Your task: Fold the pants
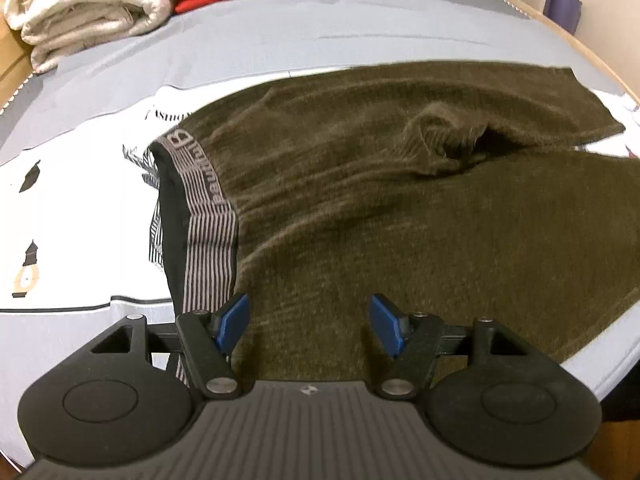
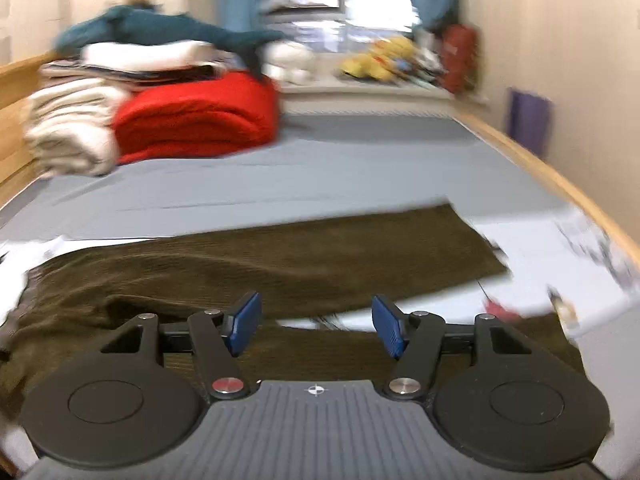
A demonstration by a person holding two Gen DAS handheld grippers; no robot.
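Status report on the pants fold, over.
Left gripper jaws open, empty, over pants near waistband. Right gripper jaws open, empty, over the legs. Pants spread, unfolded, crotch bunched. Nothing in the way.

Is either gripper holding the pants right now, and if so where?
Nothing is held. The left gripper stands open above the pants near the waistband; the right gripper stands open over the legs, pads clear of the cloth.

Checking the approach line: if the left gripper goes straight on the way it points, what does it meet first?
Most likely the brown pants: the open left gripper points down at the fabric just right of the striped waistband, nothing between. Depth is unclear.
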